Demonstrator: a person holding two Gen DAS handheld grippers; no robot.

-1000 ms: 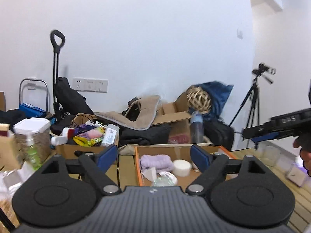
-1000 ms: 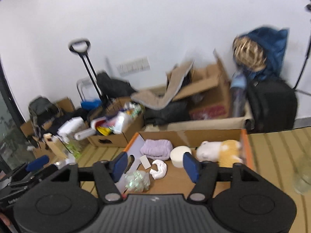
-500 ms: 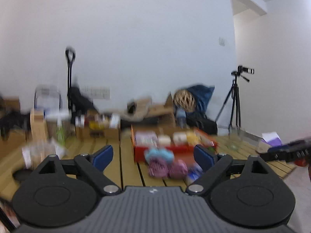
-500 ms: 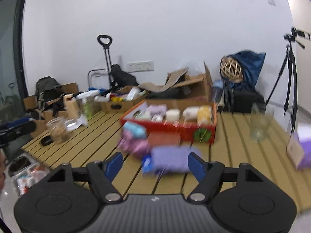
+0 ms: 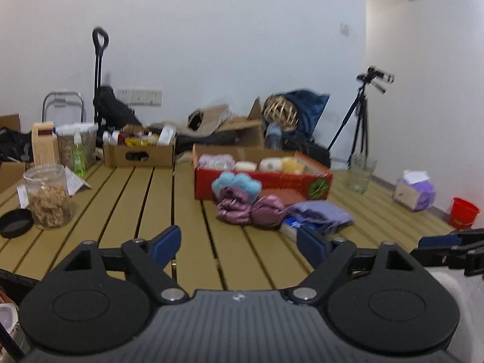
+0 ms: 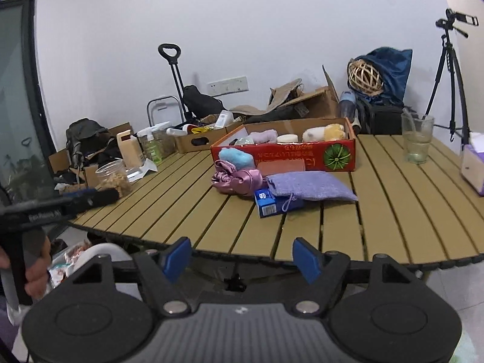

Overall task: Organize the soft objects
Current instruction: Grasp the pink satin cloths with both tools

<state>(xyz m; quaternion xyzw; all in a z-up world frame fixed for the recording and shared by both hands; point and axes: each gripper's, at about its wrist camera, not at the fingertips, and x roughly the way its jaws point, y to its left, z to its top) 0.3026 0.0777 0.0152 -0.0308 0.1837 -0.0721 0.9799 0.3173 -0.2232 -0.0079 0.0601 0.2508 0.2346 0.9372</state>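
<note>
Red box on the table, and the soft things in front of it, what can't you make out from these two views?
- Red box: both views look from low down, so its front wall hides its floor and the lower parts of what lies inside.
- Blue carton: right wrist view, partly covered by the lavender pouch; its print is too small to read.
- Pink satin bundle: left wrist view is blurred; I cannot count the pieces.
- Fluffy blue item: the bundle hides its base.

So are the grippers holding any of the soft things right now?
No, nothing is held. The left gripper and right gripper are both open and empty, and the soft pile, like the purple pouch, lies untouched on the table.
</note>
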